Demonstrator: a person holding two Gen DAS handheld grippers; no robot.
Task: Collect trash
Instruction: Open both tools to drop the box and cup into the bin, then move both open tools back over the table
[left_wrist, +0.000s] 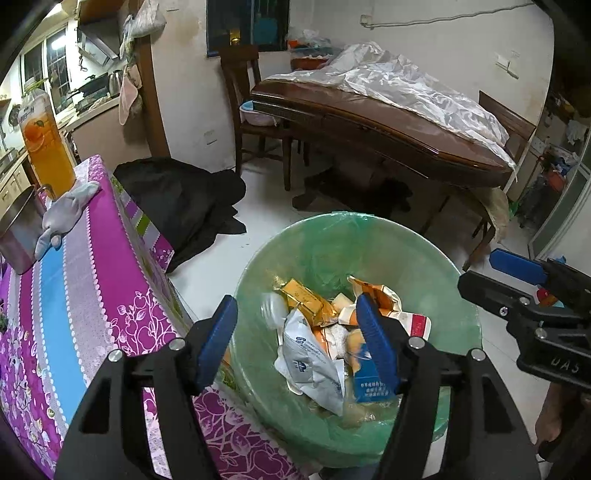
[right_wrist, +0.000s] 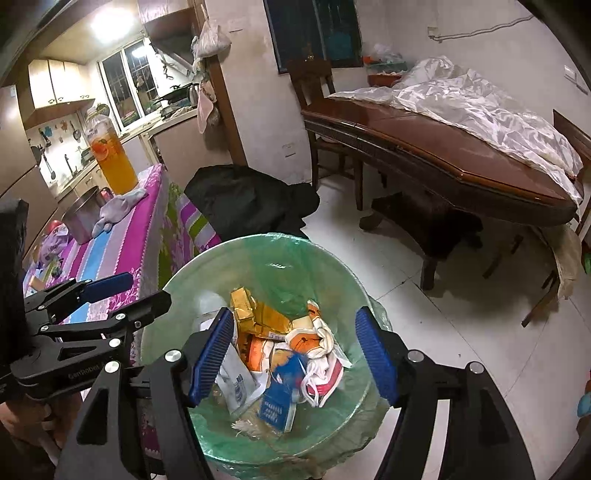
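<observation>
A trash bin lined with a green bag (left_wrist: 332, 236) stands on the floor beside the table and shows in the right wrist view too (right_wrist: 258, 251). It holds several pieces of trash (left_wrist: 325, 332): gold and orange wrappers, a white pouch, a blue box (right_wrist: 277, 402). My left gripper (left_wrist: 295, 343) is open and empty above the bin's near side. My right gripper (right_wrist: 295, 354) is open and empty above the bin. Each gripper shows in the other's view, the right (left_wrist: 517, 288) and the left (right_wrist: 110, 295).
A table with a purple and blue striped cloth (left_wrist: 74, 288) stands left of the bin, bearing an orange drink bottle (left_wrist: 48, 147), a metal pot (left_wrist: 18, 229) and a grey cloth (left_wrist: 66, 210). A black bag (left_wrist: 177, 199) lies on the floor. A wooden dining table (left_wrist: 388, 133) stands behind.
</observation>
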